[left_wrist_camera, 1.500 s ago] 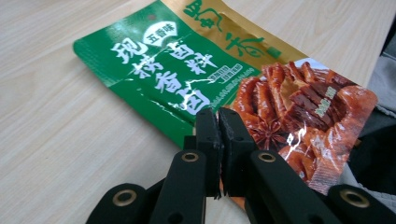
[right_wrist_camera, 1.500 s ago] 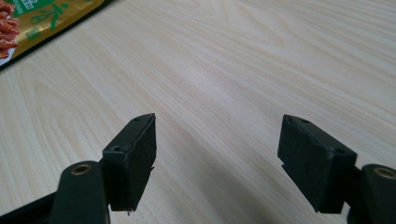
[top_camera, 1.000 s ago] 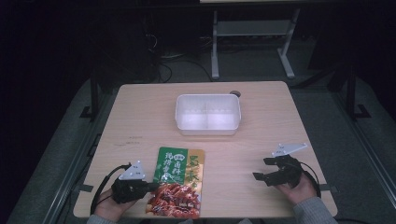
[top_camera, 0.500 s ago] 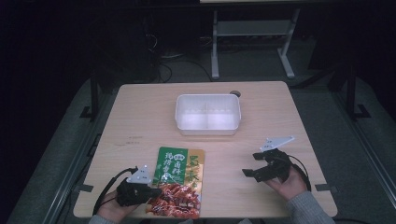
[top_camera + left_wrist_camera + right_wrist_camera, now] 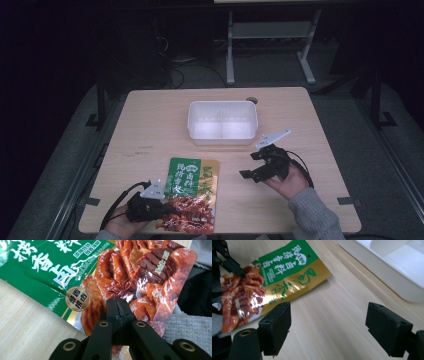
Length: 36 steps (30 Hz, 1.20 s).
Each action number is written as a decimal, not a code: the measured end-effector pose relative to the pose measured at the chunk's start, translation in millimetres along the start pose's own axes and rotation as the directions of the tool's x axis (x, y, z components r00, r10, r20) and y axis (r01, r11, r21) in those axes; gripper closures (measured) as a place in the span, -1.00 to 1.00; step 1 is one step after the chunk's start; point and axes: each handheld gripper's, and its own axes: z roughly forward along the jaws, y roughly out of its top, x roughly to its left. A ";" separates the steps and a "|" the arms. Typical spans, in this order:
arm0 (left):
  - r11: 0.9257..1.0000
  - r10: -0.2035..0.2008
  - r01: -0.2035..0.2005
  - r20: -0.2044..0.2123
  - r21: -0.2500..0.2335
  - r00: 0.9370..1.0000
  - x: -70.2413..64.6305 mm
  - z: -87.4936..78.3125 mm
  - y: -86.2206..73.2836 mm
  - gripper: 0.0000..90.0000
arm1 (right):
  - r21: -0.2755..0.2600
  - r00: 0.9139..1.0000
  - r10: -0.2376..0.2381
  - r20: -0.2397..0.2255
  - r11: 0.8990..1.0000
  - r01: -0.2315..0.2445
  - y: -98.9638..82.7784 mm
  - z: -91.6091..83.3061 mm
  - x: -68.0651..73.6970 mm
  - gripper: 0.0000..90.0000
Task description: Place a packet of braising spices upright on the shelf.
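The left hand-held gripper [image 5: 117, 315] is clamped on the red lower edge of a green-and-red seasoning packet [image 5: 190, 195] lying flat at the near side of the wooden worktop [image 5: 150, 130]. The right hand-held gripper [image 5: 329, 327] hovers wide open, empty, beside the packet. A white divided container [image 5: 222, 121] sits beyond.

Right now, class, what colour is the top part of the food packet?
Green with white lettering on the food packet, clearest in the right gripper view.

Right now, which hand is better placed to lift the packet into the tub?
Left. The left gripper is shut on the packet; the right gripper hangs open over bare table, beside the tub.
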 end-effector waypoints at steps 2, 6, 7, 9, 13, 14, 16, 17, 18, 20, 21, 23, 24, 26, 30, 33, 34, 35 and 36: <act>1.000 -0.002 0.002 0.006 -0.001 1.000 0.8 0.4 -0.7 0.98 | 0.009 1.000 -0.006 -0.012 1.000 0.006 10.2 4.9 2.1 -0.53; 1.000 -0.001 0.001 0.011 0.002 1.000 1.3 1.0 -1.0 0.98 | 0.034 0.999 -0.026 -0.026 0.999 0.026 28.7 15.8 6.4 -0.51; 1.000 0.003 -0.003 0.009 0.006 1.000 1.1 1.2 -0.8 0.98 | 0.058 0.999 -0.031 -0.021 0.998 0.032 36.8 22.1 9.1 -0.49; 1.000 0.005 -0.005 0.009 0.007 1.000 1.1 1.3 -0.7 0.98 | 0.066 0.999 -0.036 -0.022 0.997 0.037 39.6 24.5 10.3 -0.49; 1.000 0.010 -0.010 0.011 0.009 1.000 1.3 1.5 -0.8 0.99 | 0.106 0.998 -0.056 -0.037 0.993 0.060 55.4 41.1 16.4 -0.45; 1.000 0.011 -0.011 0.011 0.009 1.000 1.3 1.6 -0.8 0.99 | 0.106 0.998 -0.056 -0.037 0.993 0.060 55.4 41.1 16.4 -0.45; 1.000 0.014 -0.014 0.009 0.011 1.000 1.0 1.7 -0.6 0.99 | 0.120 0.997 -0.058 -0.043 0.991 0.063 60.2 47.3 17.4 -0.40; 1.000 0.015 -0.015 0.008 0.008 1.000 1.0 1.9 -0.7 0.99 | 0.136 0.997 -0.055 -0.050 0.989 0.061 64.4 53.6 17.8 -0.38; 1.000 0.015 -0.015 0.008 0.009 1.000 0.9 1.9 -0.7 0.99 | 0.136 0.997 -0.055 -0.050 0.989 0.061 64.4 53.6 17.8 -0.38; 1.000 0.015 -0.015 0.010 0.012 1.000 1.2 1.7 -0.6 0.99 | 0.161 0.997 -0.060 -0.045 0.985 0.067 67.9 60.3 18.2 -0.35; 1.000 0.017 -0.017 0.011 0.014 1.000 1.5 1.5 -0.6 0.99 | 0.183 0.997 -0.059 -0.042 0.981 0.066 70.8 66.9 17.7 -0.33; 1.000 0.016 -0.016 0.012 0.010 1.000 1.8 1.7 -0.9 0.99 | 0.192 0.998 -0.055 -0.039 0.980 0.061 71.7 69.5 17.4 -0.32; 1.000 0.015 -0.015 0.012 0.010 1.000 1.8 1.7 -1.0 0.99 | 0.207 0.998 -0.049 -0.035 0.977 0.055 73.2 76.0 15.6 -0.30; 1.000 0.016 -0.016 0.012 0.010 1.000 1.9 1.7 -1.0 0.99 | 0.225 0.998 -0.047 -0.031 0.973 0.053 73.9 81.8 13.7 -0.29; 1.000 0.018 -0.019 0.012 0.011 1.000 2.3 1.7 -1.1 0.99 | 0.264 0.999 -0.036 -0.027 0.964 0.042 73.7 97.2 9.6 -0.25; 1.000 0.015 -0.015 0.016 0.008 1.000 2.3 2.0 -1.2 0.99 | 0.280 0.999 -0.029 -0.030 0.959 0.037 73.5 104.1 7.6 -0.23; 1.000 0.015 -0.015 0.016 0.008 1.000 2.4 2.0 -1.2 0.99 | 0.286 0.999 -0.027 -0.029 0.958 0.034 73.4 107.0 6.3 -0.23; 1.000 0.016 -0.016 0.016 0.010 1.000 2.5 1.9 -1.2 0.99 | 0.292 0.999 -0.018 -0.029 0.956 0.026 73.4 110.8 4.0 -0.22; 1.000 0.016 -0.016 0.016 0.010 1.000 2.5 1.9 -1.2 0.99 | 0.292 0.999 -0.018 -0.029 0.956 0.026 73.4 110.8 4.0 -0.22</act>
